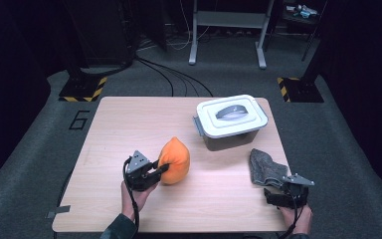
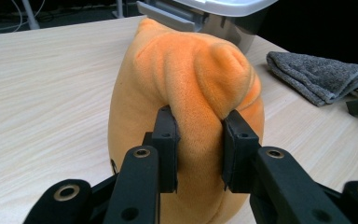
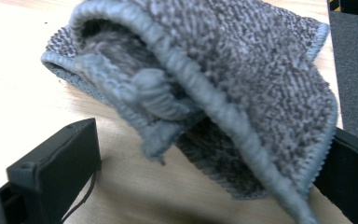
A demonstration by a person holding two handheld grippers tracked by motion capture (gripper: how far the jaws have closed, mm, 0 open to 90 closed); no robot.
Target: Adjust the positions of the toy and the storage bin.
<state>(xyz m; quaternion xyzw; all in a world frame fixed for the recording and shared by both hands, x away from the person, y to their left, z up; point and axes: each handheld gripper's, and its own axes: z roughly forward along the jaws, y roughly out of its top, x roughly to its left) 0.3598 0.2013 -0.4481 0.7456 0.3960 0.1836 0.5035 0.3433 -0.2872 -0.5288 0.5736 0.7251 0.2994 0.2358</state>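
I am pinching the soft orange plush toy (image 2: 186, 88) with my left gripper (image 2: 199, 154) to lift it; my right gripper (image 3: 205, 163) is straddling the grey towel (image 3: 242, 79), spread.

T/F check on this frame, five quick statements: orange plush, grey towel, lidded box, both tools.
1. The left tool pinches a fold of the orange plush toy. True.
2. The grey plastic box stands open with its lid off. False: its white lid is on it.
3. The right tool is clamped shut on the grey terry towel. False: its jaws stand wide apart, with the towel's near edge between them.
4. The towel lies folded at the right side of the wooden table. True.
5. The plush toy lies inside the box. False: it is out on the table, left of the box.
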